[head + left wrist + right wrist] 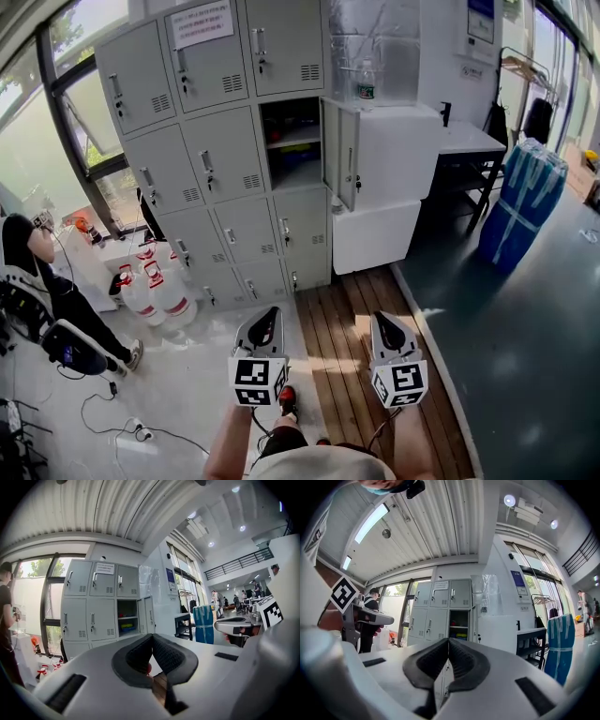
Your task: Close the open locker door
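While facing the locker door (339, 155), swung open on the lockers (225, 155) well ahead, holds left gripper (270, 316) and right gripper (383, 321) level, both closed on nothing.

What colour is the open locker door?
The locker door is light grey; head view shows it best.

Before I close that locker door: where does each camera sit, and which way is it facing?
Head view: on the person's head, looking forward and down at the lockers; forearms, left gripper and right gripper show.
Left gripper view: rides the left gripper, facing the lockers over its shut jaws.
Right gripper view: rides the right gripper, facing the lockers over its shut jaws.
All three share the open locker door.
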